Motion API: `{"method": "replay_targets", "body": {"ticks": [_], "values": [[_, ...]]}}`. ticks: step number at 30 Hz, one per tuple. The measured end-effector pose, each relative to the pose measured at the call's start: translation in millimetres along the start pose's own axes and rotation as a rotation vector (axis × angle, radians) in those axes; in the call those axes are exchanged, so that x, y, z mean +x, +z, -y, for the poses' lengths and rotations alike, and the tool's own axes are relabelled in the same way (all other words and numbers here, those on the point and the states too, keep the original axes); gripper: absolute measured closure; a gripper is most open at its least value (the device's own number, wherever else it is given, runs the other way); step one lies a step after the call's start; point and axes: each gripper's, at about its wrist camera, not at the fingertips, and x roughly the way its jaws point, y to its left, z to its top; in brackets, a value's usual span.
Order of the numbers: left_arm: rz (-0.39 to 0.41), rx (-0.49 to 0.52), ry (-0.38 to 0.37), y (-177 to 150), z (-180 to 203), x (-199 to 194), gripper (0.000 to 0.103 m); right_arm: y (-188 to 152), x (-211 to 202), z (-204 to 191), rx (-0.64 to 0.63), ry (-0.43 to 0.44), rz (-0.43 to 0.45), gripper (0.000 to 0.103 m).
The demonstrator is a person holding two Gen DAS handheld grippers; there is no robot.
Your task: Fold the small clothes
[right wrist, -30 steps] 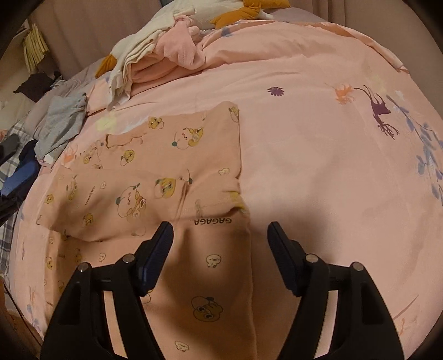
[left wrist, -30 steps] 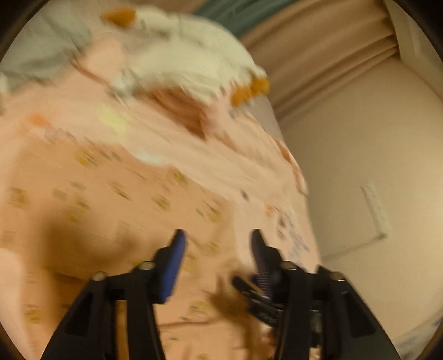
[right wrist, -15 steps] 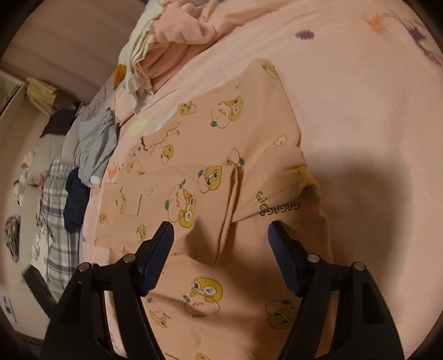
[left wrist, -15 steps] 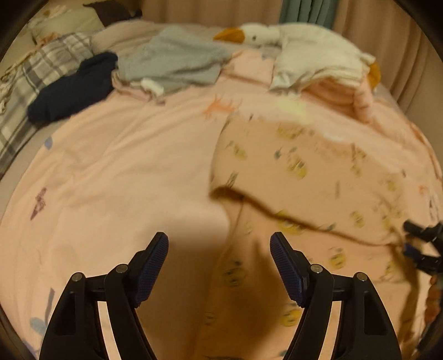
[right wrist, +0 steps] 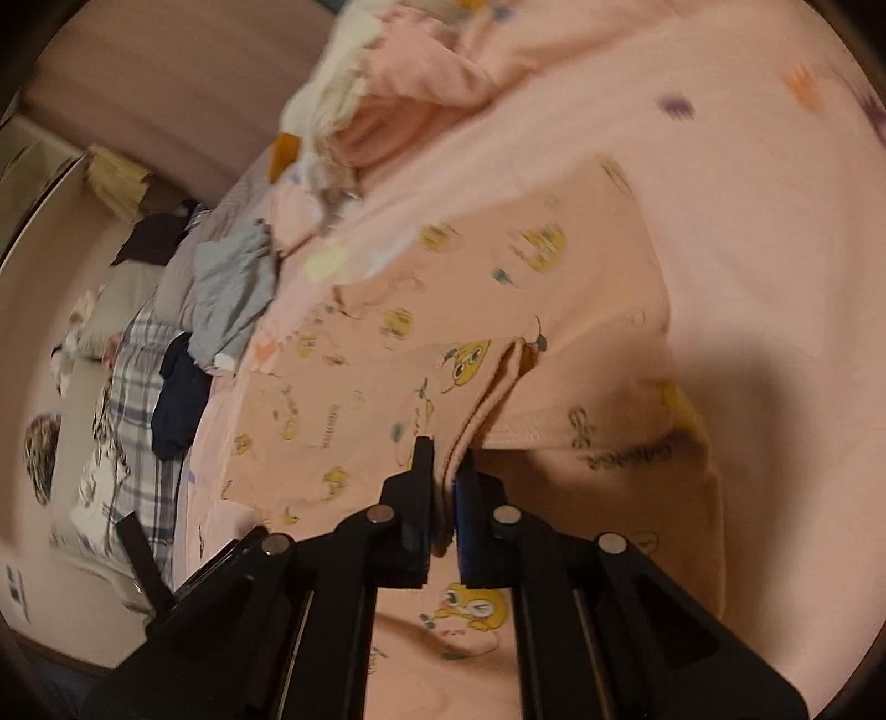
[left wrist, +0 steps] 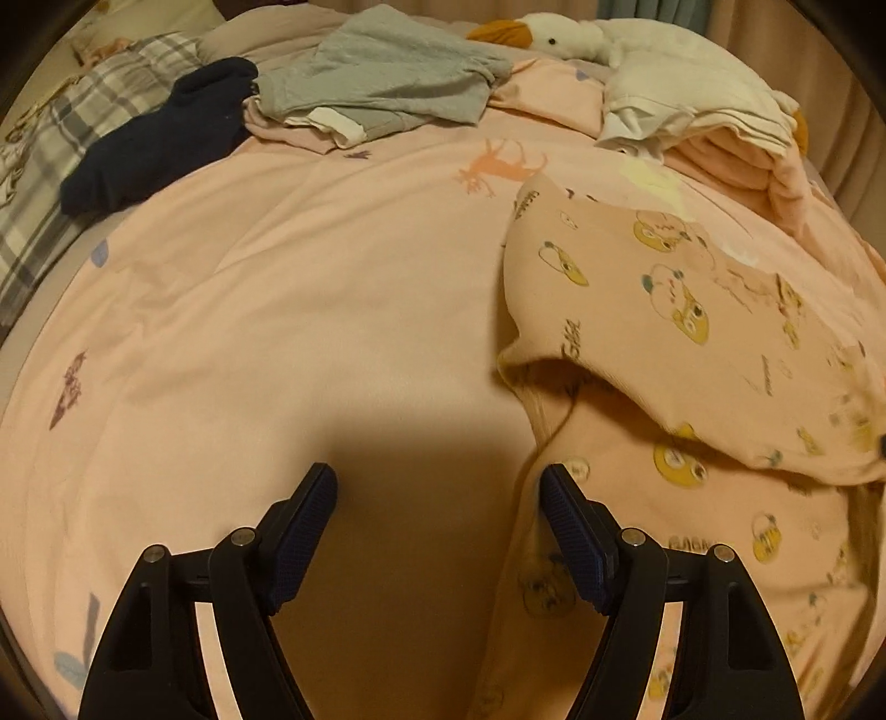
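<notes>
A small pink garment printed with yellow cartoon faces lies on the pink bed sheet, its upper part folded over the lower. My left gripper hovers low over the sheet at the garment's left edge. Its jaws are opening, with only shadowed sheet between them, and the hem lies just by the right finger. In the right wrist view my right gripper is closing and pinches a raised fold of the garment between its pads.
At the far side of the bed lie a grey garment, a navy garment, a white goose plush and a pile of white and pink clothes. A plaid blanket lies at the left.
The left view swung from the wall side down onto the bed and its jaws spread wider. The right gripper tilted and went from wide open to pinched on a fold of the garment.
</notes>
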Motion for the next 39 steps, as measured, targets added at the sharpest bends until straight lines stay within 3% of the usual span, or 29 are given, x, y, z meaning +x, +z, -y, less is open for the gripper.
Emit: {"method": "replay_targets", "body": {"ticks": [4,8,12,16,21,25,30,34,36,38,39], "values": [[0.032,0.012,0.042,13,7,8,0.018,16,-13,-22,-0.048,0.052,0.061,0.096],[0.050,-0.099,0.066,20,0,14,0.018,29,-17,-18,-0.046,0.042,0.119,0.096],[0.102,-0.016,0.148,15,14,10,0.019,38,-32,2,-0.012,0.038,0.157,0.096],[0.111,0.000,0.199,15,21,8,0.019,43,-59,10,0.012,0.076,0.208,0.096],[0.081,-0.069,0.133,15,7,11,0.017,39,-63,-5,-0.026,0.095,0.184,0.093],[0.061,-0.119,0.077,15,-2,10,0.015,32,-53,-19,-0.075,0.153,0.100,0.093],[0.097,-0.044,0.152,13,12,7,0.015,31,-53,-11,-0.080,-0.014,0.161,0.093],[0.096,-0.029,0.161,13,13,9,0.015,37,-53,9,-0.042,-0.088,0.082,0.092],[0.084,-0.047,0.144,14,9,9,0.014,38,-54,15,-0.024,-0.067,0.078,0.088],[0.068,-0.068,0.132,15,4,7,0.014,39,-47,15,-0.039,-0.087,0.017,0.063],[0.064,-0.078,0.135,14,3,5,0.014,36,-39,14,-0.057,-0.111,-0.036,0.056]]}}
